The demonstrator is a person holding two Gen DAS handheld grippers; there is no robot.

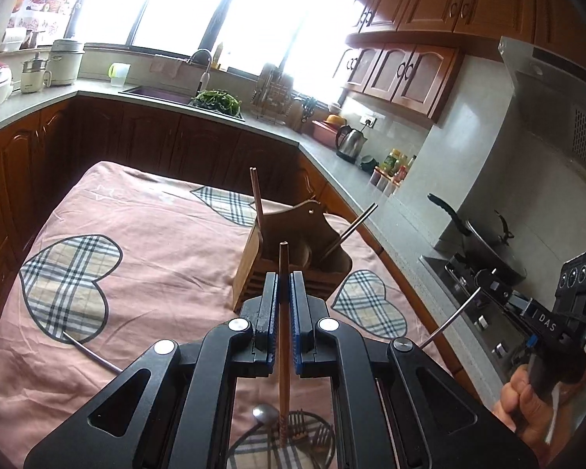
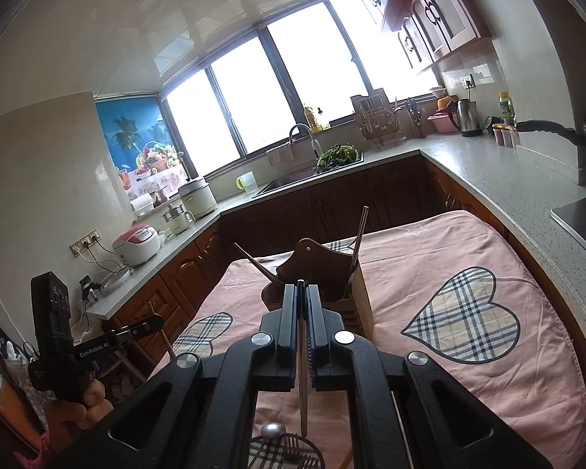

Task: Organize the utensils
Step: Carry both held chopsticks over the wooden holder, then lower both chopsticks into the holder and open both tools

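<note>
Nearest in the left wrist view, the left tool (image 1: 284,285) is pinched narrow on a brown wooden chopstick (image 1: 283,336), which runs straight up between the blue pads, its top poking just above the fingertips and its lower end hanging over a spoon (image 1: 265,416) and forks (image 1: 312,430) lying on the pink cloth (image 1: 156,234) that covers the surface. Just beyond the fingertips stands the wooden utensil holder (image 1: 293,258), with one brown chopstick (image 1: 257,195) leaning out of its left side and a dark one (image 1: 351,230) slanting out to the right. In the right wrist view, the right tool (image 2: 301,305) is likewise pressed shut on a thin dark chopstick (image 2: 302,391) that stands upright between its pads above the same spoon (image 2: 272,429) and forks (image 2: 297,445). The holder (image 2: 332,285) sits close ahead of those fingertips, near the cloth's far edge. At the right edge of the left view, a hand (image 1: 523,402) grips the other tool's handle, with a thin metal rod (image 1: 451,318) slanting beside it. Farther off run the grey counter (image 1: 332,148), the sink (image 1: 156,92) and the bright windows (image 1: 215,0).
</note>
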